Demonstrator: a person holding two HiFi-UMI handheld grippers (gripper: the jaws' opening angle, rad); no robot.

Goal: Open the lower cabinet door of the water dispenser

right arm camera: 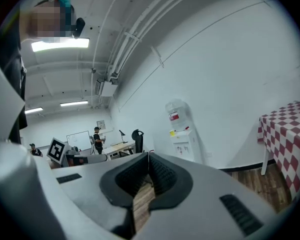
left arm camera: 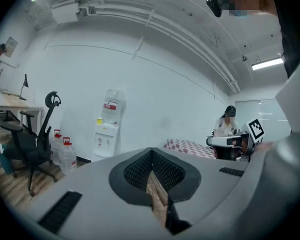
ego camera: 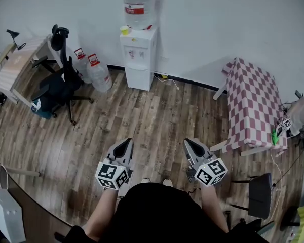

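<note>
The white floor-standing water dispenser (ego camera: 138,49) stands against the wall at the upper middle of the head view. A clear upturned water bottle with a red label (ego camera: 140,4) sits on top of it. Its lower cabinet door (ego camera: 138,78) is the plain white panel at the bottom, facing the person; it looks flush with the body, so it is probably shut and untouched. Two clear spare water jugs with red caps (ego camera: 99,74) stand on the floor just left of it, likely kept there for refills. Further left are a black office chair (ego camera: 61,85) and a pale wooden desk (ego camera: 20,65). A table under a red-and-white checked cloth (ego camera: 253,103) stands at the right of the frame.

Bare brown wood-plank floor (ego camera: 157,120) separates the dispenser from the person. The grey left gripper (ego camera: 127,142) and the grey right gripper (ego camera: 188,142) sit low in the frame, side by side and close to the body, both aimed roughly at the dispenser. Each gripper view shows its jaws pressed together with nothing between them, only floor showing beneath. This looks like a carrying pose for walking up. The door is well out of reach, so the approach comes first, and one claw will need to part before it can take the door's edge.
</note>
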